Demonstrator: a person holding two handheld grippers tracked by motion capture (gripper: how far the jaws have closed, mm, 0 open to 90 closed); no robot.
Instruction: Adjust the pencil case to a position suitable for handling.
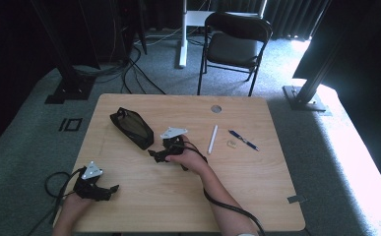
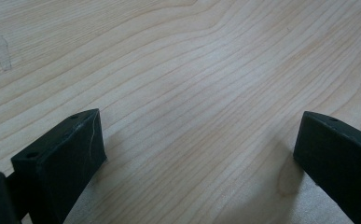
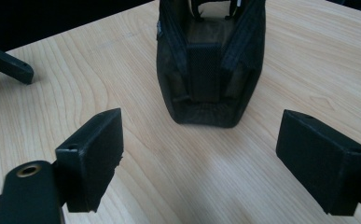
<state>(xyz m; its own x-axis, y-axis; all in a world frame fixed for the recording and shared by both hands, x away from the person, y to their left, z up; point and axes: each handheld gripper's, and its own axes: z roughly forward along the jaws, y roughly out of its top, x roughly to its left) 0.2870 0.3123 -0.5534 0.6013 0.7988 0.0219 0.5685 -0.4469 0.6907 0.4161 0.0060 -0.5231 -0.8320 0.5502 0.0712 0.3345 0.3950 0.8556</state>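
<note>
A black zipped pouch (image 1: 131, 127) lies open-topped at the table's back left. In the right gripper view one end of the pouch (image 3: 211, 65) faces me just beyond the jaws. My right gripper (image 1: 154, 155) sits near the table's middle and points at that end. The right gripper (image 3: 201, 158) is open, with only bare wood between its jaws. My left gripper (image 1: 110, 192) rests at the front left corner. The left gripper (image 2: 197, 154) is open too, over bare wood.
A white pen (image 1: 212, 139), a blue pen (image 1: 243, 140) and a small beige eraser (image 1: 232, 143) lie to the right of centre. A round grommet (image 1: 216, 108) sits near the wooden table's (image 1: 257, 187) far edge. A black folding chair (image 1: 235, 44) stands beyond it.
</note>
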